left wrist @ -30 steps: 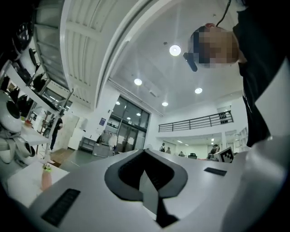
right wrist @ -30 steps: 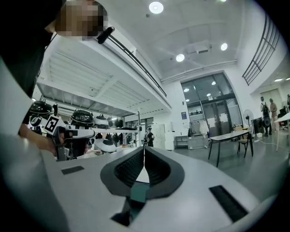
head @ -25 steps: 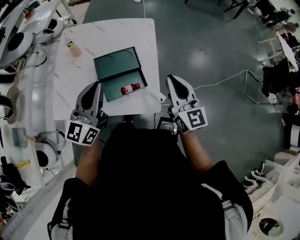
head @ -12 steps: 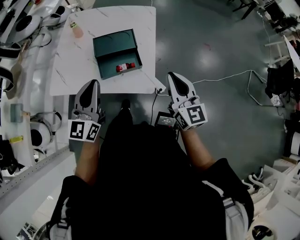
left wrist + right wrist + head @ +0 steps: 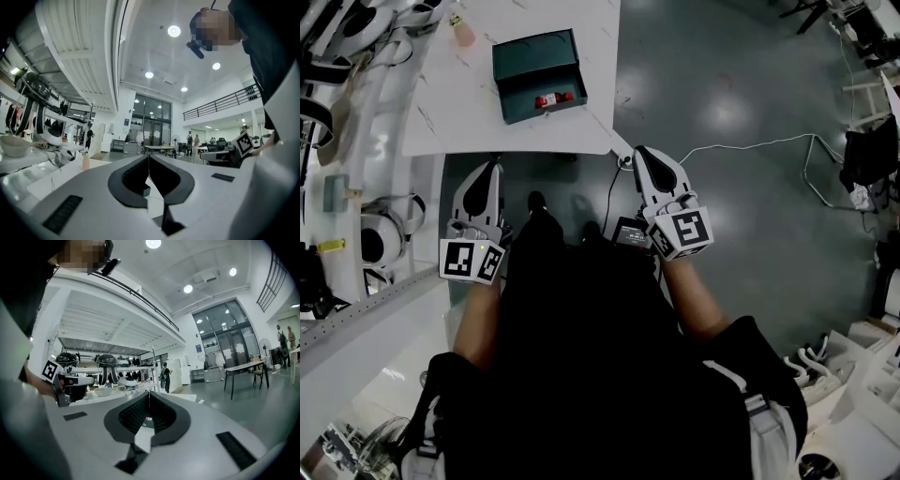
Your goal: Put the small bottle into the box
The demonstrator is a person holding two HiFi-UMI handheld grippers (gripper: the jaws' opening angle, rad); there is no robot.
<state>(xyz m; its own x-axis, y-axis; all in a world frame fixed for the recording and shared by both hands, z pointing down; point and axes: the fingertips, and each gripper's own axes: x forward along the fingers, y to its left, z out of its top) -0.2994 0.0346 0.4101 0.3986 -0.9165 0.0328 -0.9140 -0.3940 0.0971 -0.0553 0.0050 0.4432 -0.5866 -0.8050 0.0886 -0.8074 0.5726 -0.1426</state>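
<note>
The dark green box (image 5: 534, 58) stands open on the white marbled desk (image 5: 441, 117), close to the desk's right edge, with its lid laid back flat on the far side; the small bottle (image 5: 551, 97) lies on its side in the near half of the box, towards the right end, its red label showing; the far half shows only its dark lining, as far as I can make out from here. A pale pink bottle (image 5: 464, 32) stands upright on the desk, just beyond the box's far left corner and apart from it; from the left gripper view it shows again as a small pinkish bottle (image 5: 86, 161) at the left on the desk top.

Both tools are held off the desk, over the grey floor (image 5: 741, 216) near the desk's front edge, well apart from the box. The left tool (image 5: 490, 169) has its jaws pressed together with nothing between them, which the left gripper view (image 5: 149, 158) makes plain; the right tool (image 5: 644, 155) is likewise closed and empty, its tips meeting in a thin line in the right gripper view (image 5: 149, 393). Each tool points roughly towards the desk; the left one sits just short of the desk's near edge, the right one off the near right corner.
</note>
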